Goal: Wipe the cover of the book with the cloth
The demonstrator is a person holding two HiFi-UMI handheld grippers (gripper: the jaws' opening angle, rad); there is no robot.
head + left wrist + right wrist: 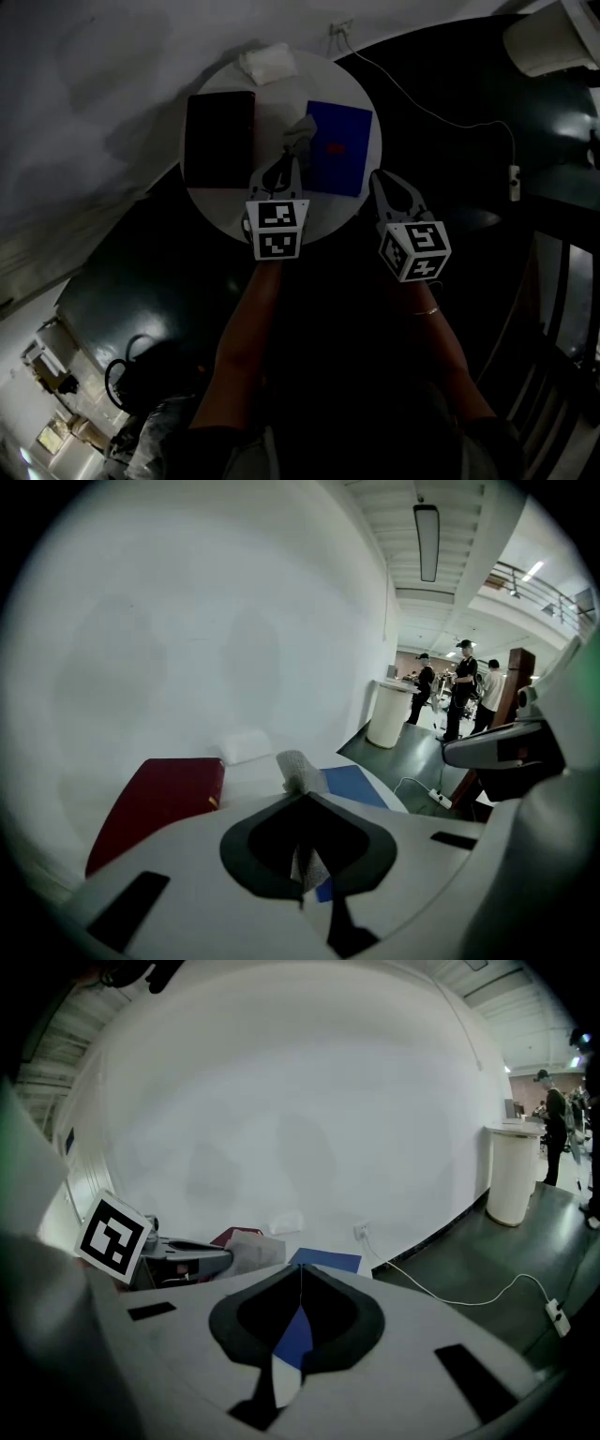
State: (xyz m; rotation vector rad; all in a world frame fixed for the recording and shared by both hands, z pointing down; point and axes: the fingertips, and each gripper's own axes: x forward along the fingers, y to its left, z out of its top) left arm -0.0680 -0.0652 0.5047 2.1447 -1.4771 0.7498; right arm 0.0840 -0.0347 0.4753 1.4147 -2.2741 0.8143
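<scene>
A blue book (339,147) lies on the right half of a round white table (281,225), and a dark red book (220,139) lies on the left half. My left gripper (292,152) hovers between the two books, shut on a grey cloth (302,127) that sticks out past its tips. In the left gripper view the cloth (300,771) stands up from the shut left gripper (302,795), with the blue book (352,785) just to its right. My right gripper (376,176) is shut on nothing at the blue book's near right corner. The right gripper view shows the blue book (325,1260) beyond the right gripper (301,1267).
A folded white cloth (267,63) lies at the table's far edge by the white wall. A white cable (441,112) runs over the dark floor to a power strip (514,183). A white round pedestal (389,714) and several people stand far off to the right.
</scene>
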